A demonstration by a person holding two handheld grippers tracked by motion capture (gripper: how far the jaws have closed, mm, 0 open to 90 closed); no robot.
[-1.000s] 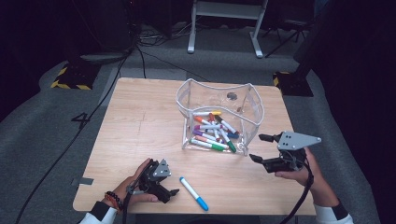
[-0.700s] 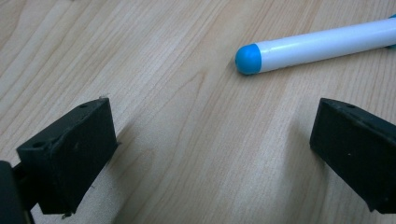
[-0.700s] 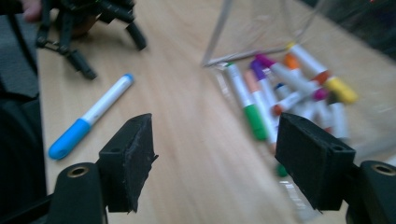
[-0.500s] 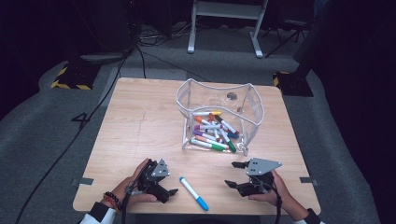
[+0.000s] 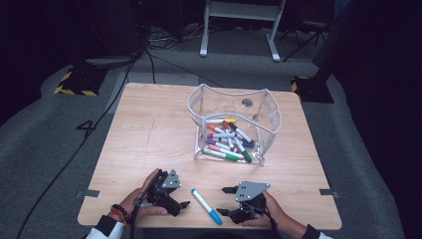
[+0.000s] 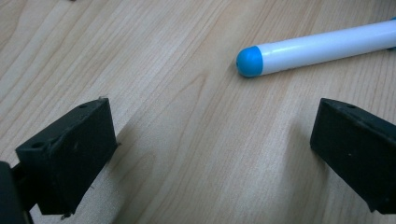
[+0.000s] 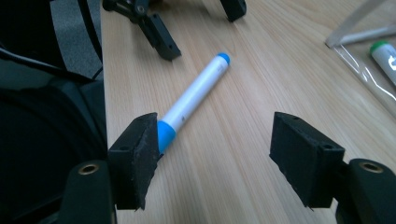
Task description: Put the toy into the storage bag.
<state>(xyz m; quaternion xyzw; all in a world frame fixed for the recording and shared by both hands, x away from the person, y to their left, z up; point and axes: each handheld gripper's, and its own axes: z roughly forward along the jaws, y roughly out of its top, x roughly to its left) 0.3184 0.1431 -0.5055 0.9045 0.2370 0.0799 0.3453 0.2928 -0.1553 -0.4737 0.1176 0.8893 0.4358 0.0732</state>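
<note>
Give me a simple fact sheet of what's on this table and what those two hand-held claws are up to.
surface: wooden table
loose item: blue-capped white marker, lying flat near the front edge, between the two grippers
container: clear pouch, standing open, apart from the loose marker
contents: coloured markers piled inside it
left gripper: open, jaws on the table, pointing at the marker, not touching it
right gripper: open, jaws have just been closing; one jaw beside the marker's cap end, contact unclear
</note>
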